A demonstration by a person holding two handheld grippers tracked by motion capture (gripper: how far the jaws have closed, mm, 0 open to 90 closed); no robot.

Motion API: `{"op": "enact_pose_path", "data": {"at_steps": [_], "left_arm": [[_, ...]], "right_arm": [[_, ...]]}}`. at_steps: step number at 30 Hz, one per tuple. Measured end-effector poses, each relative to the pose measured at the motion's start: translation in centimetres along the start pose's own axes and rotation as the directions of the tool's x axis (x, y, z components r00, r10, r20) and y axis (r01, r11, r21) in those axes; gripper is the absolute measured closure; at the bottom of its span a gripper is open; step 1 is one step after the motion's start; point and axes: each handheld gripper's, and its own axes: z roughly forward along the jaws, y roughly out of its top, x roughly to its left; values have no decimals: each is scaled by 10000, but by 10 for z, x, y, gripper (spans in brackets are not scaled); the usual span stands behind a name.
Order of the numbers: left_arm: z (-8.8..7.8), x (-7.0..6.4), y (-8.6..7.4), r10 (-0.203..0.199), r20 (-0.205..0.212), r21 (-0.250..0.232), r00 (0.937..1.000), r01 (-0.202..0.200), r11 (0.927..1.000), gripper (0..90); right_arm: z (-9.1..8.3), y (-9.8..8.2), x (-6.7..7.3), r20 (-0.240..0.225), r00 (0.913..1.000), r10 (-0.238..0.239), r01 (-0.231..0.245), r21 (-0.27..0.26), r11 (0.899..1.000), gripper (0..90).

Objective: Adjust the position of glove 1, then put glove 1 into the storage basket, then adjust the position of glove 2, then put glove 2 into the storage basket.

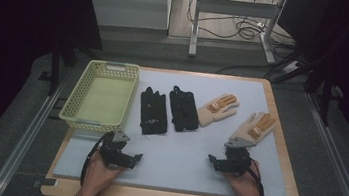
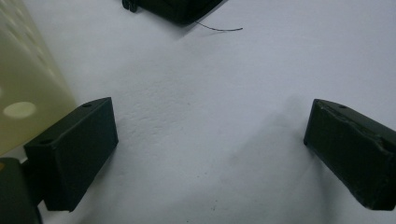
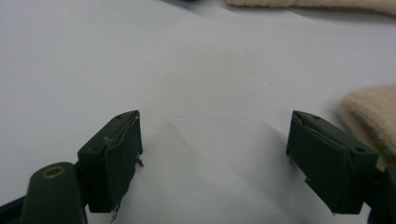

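In the high view, a pale yellow perforated basket [image 1: 76, 97] sits at the upper left of the light grey mat [image 1: 179, 164], just left of centre in the frame; its floor shows bare, with nothing lying inside it. To its right, across the middle of the frame, four gloves lie flat on the mat in a row: a black glove [image 1: 153, 111] just beside the basket, a second black glove [image 1: 183, 110] close to the first, then a beige glove [image 1: 217, 109] with orange-brown finger patches, and another beige glove [image 1: 253, 129] farther right and slightly lower. The left gripper [image 1: 136, 158] rests at the lower left of the mat, below the basket, and the right gripper [image 1: 212, 160] at the lower right, just below the rightmost beige glove; both are held by hands coming up from the bottom edge. In the left gripper view, the jaws stand wide apart with bare mat between them and nothing held; the basket's yellow wall [image 2: 28, 93] fills the left edge, and the cuff of a black glove [image 2: 180, 8] lies at the top centre. In the right gripper view, the jaws likewise stand wide apart over bare mat, gripping nothing; a beige glove's edge [image 3: 373, 114] lies just beside the right jaw, and another beige glove [image 3: 317, 3] runs along the top right.
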Motion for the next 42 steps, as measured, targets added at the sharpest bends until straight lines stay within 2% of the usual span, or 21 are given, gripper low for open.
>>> {"op": "enact_pose_path", "data": {"at_steps": [21, 30, 42], "left_arm": [[0, 0, 0, -9, 6, -8, 10000, 9, 10000, 30], [0, 0, 0, -13, 8, -12, 10000, 13, 10000, 30], [0, 0, 0, -14, 12, -24, 10000, 14, 10000, 30]], "right_arm": [[0, 1, 0, -27, 9999, 103, -103, 44, 9999, 182], [-1, 3, -1, 52, 9998, 170, -170, 57, 9998, 216], [-1, 21, 0, -325, 9994, 137, -142, -176, 9997, 287]]}}
